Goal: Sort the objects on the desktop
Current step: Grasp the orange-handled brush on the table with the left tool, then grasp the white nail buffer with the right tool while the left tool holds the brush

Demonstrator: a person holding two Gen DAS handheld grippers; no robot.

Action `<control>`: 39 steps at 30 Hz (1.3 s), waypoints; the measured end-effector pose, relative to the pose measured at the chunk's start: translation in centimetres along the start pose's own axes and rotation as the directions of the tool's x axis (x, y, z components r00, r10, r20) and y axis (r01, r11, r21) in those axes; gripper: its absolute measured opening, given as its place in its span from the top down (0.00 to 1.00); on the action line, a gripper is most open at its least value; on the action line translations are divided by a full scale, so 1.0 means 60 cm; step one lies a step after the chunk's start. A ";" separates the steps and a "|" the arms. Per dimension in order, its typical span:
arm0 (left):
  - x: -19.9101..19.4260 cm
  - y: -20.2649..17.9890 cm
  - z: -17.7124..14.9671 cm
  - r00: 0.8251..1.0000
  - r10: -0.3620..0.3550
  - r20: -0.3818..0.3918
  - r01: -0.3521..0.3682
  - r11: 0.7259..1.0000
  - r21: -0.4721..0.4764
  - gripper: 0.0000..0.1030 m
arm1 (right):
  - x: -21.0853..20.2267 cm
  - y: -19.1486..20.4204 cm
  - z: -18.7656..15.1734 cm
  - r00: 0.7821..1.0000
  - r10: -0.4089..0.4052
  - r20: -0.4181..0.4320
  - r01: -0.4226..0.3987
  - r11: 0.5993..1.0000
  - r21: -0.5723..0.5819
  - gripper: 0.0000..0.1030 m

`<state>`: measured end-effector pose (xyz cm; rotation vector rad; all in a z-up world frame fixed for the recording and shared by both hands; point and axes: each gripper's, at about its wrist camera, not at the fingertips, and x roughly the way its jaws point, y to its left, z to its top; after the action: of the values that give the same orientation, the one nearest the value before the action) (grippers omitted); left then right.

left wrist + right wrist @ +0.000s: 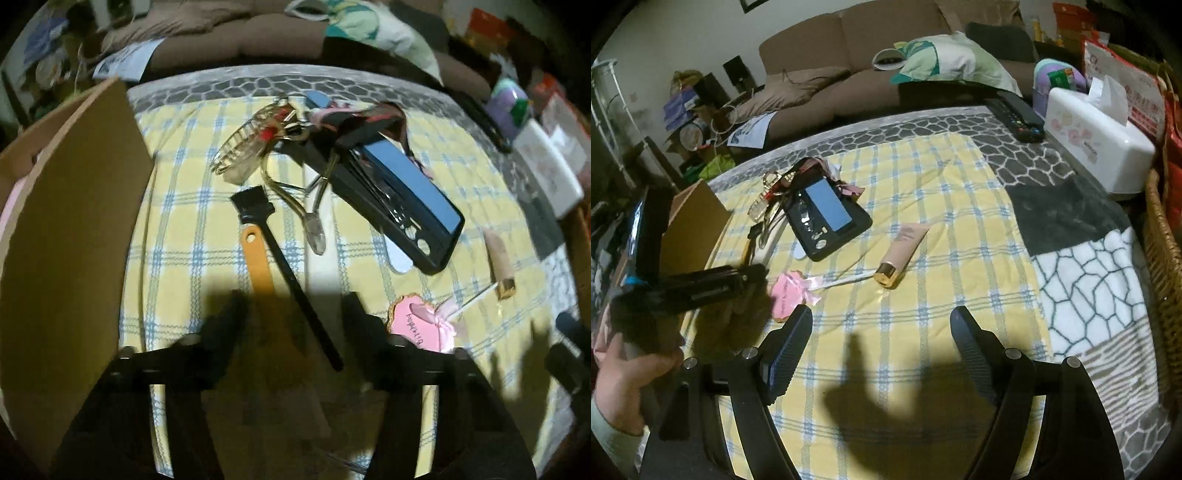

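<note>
Clearly, nothing is yet held: the left gripper (291,310) is spread wide and empty, low over the yellow plaid cloth (184,229), and the right gripper (881,325) is likewise parted and empty above bare cloth.

A black brush (280,266) and an orange strip (258,262) are seen lying side by side between the left fingers, with the brush handle running back toward the gripper. Beyond them, a clear hair claw (243,147), an eyelash curler (306,206) and a black manicure case (399,206) are piled together, touching or overlapping. A pink tag on a stick (424,325) lies beside the right finger of the left gripper, and a beige tube with a gold cap (903,254) is placed near it, apart from the pile. A cardboard box (74,240) stands at the left edge of the cloth.

The step in hand is judged to be the approach to a first pick, probably the brush. A lower descent and a closing across the thin handle would be required, without the orange strip being caught, before anything is carried to the box.
</note>
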<state>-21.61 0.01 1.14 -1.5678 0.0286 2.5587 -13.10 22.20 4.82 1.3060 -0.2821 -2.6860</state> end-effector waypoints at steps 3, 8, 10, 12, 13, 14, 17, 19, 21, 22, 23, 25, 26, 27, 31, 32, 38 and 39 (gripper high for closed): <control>-0.013 0.004 -0.006 0.997 -0.072 0.014 0.072 0.997 -0.006 0.77 | 0.003 0.001 0.000 1.000 0.002 -0.006 -0.002 1.000 0.001 0.23; -0.061 0.029 -0.021 0.978 -0.205 0.046 0.207 0.977 -0.048 0.83 | 0.001 0.011 -0.001 1.000 0.012 -0.008 -0.012 1.000 -0.010 0.23; -0.082 0.039 -0.035 0.967 -0.250 0.050 0.253 0.965 -0.065 0.83 | -0.003 0.017 -0.001 1.000 0.027 -0.007 -0.027 1.000 -0.001 0.23; -0.100 0.051 -0.047 0.954 -0.297 0.047 0.300 0.950 -0.083 0.83 | -0.006 0.023 -0.001 0.999 0.048 -0.010 -0.048 0.999 0.010 0.23; -0.107 0.054 -0.053 0.950 -0.310 0.046 0.313 0.946 -0.085 0.83 | -0.009 0.028 -0.002 0.998 0.059 -0.009 -0.059 0.998 0.014 0.23; -0.114 0.055 -0.061 0.945 -0.323 0.047 0.326 0.941 -0.089 0.83 | -0.011 0.032 -0.003 0.997 0.075 -0.008 -0.075 0.997 0.021 0.23; -0.143 0.060 -0.090 0.924 -0.380 0.041 0.382 0.917 -0.111 0.83 | -0.007 0.041 -0.010 0.973 0.228 -0.028 -0.223 0.968 0.116 0.23; -0.153 0.055 -0.101 0.916 -0.400 0.030 0.401 0.909 -0.111 0.83 | 0.013 0.048 -0.022 0.932 0.358 -0.065 -0.336 0.916 0.221 0.23; -0.163 0.053 -0.117 0.909 -0.416 0.024 0.416 0.903 -0.111 0.83 | 0.029 0.058 -0.034 0.900 0.429 -0.072 -0.393 0.873 0.289 0.26; -0.164 0.050 -0.123 0.908 -0.419 0.018 0.418 0.902 -0.111 0.83 | 0.042 0.067 -0.043 0.880 0.469 -0.081 -0.420 0.845 0.330 0.32; -0.164 0.048 -0.130 0.907 -0.420 0.014 0.419 0.901 -0.116 0.83 | 0.051 0.073 -0.048 0.866 0.493 -0.090 -0.434 0.827 0.357 0.36; -0.161 0.044 -0.141 0.901 -0.435 0.000 0.431 0.893 -0.129 0.83 | 0.075 0.087 -0.062 0.830 0.546 -0.111 -0.459 0.784 0.418 0.52; -0.162 0.044 -0.147 0.897 -0.441 -0.001 0.437 0.889 -0.135 0.83 | 0.081 0.091 -0.067 0.818 0.564 -0.109 -0.471 0.767 0.436 0.55; -0.162 0.045 -0.151 0.892 -0.451 -0.004 0.446 0.883 -0.143 0.83 | 0.087 0.096 -0.072 0.800 0.591 -0.104 -0.489 0.743 0.457 0.62; -0.178 0.059 -0.149 0.871 -0.491 0.017 0.487 0.857 -0.168 0.83 | 0.081 0.101 -0.064 0.760 0.648 -0.049 -0.545 0.676 0.496 0.81; -0.185 0.063 -0.144 0.862 -0.506 0.025 0.502 0.847 -0.173 0.83 | 0.072 0.103 -0.056 0.752 0.658 -0.030 -0.562 0.666 0.490 0.82; -0.263 0.093 -0.109 0.820 -0.564 0.099 0.573 0.805 -0.153 0.83 | 0.010 0.134 -0.007 0.709 0.700 0.078 -0.652 0.611 0.449 0.83; -0.280 0.105 -0.102 0.813 -0.571 0.115 0.583 0.799 -0.150 0.83 | 0.001 0.142 0.000 0.700 0.708 0.090 -0.665 0.602 0.441 0.83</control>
<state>-9.52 -8.62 12.92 -1.2768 -0.6110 2.1517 -12.76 13.92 6.70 1.0819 -1.1866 -1.9244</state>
